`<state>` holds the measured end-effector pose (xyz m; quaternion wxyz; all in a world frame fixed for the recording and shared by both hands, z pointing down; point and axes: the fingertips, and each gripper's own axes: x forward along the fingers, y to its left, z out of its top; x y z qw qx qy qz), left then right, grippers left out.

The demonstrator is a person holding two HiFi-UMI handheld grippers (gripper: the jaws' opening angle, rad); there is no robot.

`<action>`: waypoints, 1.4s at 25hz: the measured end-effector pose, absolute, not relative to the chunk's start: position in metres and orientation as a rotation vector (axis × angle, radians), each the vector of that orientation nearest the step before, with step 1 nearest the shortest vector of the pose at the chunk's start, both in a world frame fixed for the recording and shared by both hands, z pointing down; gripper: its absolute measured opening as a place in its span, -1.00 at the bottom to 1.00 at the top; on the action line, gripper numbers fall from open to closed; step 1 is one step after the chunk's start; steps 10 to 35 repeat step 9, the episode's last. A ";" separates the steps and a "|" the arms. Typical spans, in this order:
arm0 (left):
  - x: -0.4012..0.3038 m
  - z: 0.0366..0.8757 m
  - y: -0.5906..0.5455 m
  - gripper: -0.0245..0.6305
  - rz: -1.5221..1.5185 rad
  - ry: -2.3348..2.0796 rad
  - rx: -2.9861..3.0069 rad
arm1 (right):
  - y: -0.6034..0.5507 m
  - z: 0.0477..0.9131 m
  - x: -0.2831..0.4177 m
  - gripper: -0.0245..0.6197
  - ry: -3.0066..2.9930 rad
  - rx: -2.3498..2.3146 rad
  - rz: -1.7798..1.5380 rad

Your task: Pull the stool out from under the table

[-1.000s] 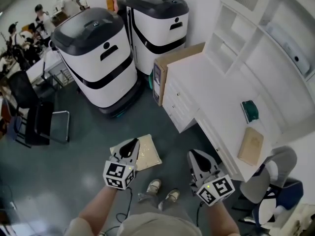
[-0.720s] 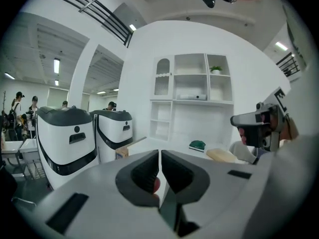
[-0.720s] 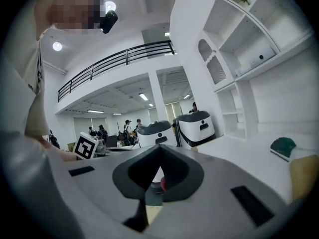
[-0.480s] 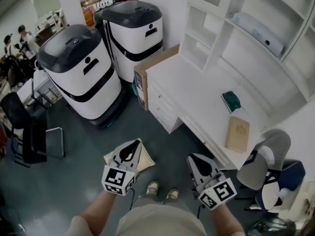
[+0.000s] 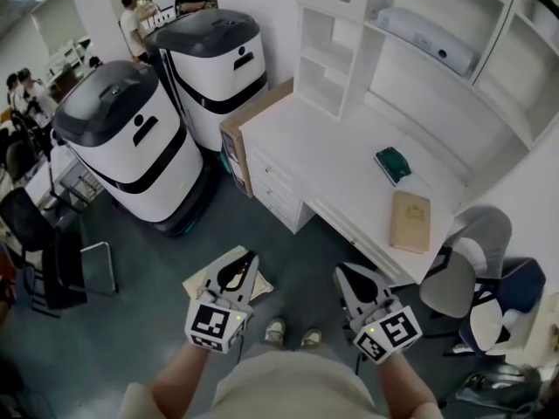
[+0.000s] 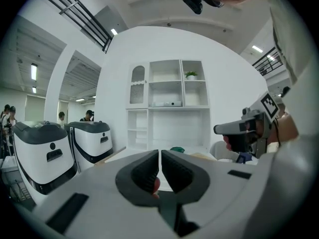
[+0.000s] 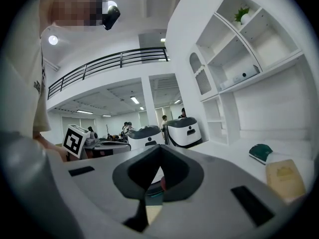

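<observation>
Now, left gripper (image 5: 251, 256): jaws together w/ only a hairline slit btwn the pads, nothing clamped; held about level in the person's left hand, marker cube toward the head camera.
Right gripper (image 5: 340, 270): jaws fully together, empty; held about level, well apart from the left one, both pointing toward the desk.
Stool (image 5: 201, 275): square cream seat on the dark floor, seen beneath the left gripper in head view and partly hidden by it; stands out in the open, not under the desk, just ahead of the person's shoes.
Shoes (image 5: 275, 330): pale pair, toes toward the stool.
Desk (image 5: 332, 160): white, drawers at its left end, runs diagonally across head view.
On desk: green object (image 5: 393, 164) and tan book (image 5: 409, 221), near each other, not touching.
Cardboard sheet (image 5: 255, 112): stands upright against the desk's drawer end.
Shelves (image 5: 349, 51): white unit on the wall above the desk; small potted plant (image 6: 191, 74) in a top cubby, white device (image 5: 428, 37) on a shelf.
Grey chair (image 5: 463, 264): at the desk's right end.
Machines (image 5: 131, 147): two big white units w/ dark tops, side by side, left of the desk.
Bkgd: several people (image 5: 135, 24) at far left; black chair (image 5: 48, 251) nr the left edge.
</observation>
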<state>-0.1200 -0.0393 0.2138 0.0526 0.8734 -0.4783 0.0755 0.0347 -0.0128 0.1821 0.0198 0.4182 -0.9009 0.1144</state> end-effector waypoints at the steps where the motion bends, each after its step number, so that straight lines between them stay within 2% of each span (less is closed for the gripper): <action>1: -0.118 0.212 -0.040 -0.82 0.230 -1.452 2.663 | -0.013 0.181 0.038 -0.86 -2.793 1.307 0.356; 35: -0.110 0.209 -0.037 -0.82 0.232 -1.463 2.651 | -0.009 0.181 0.052 -0.86 -2.771 1.327 0.342</action>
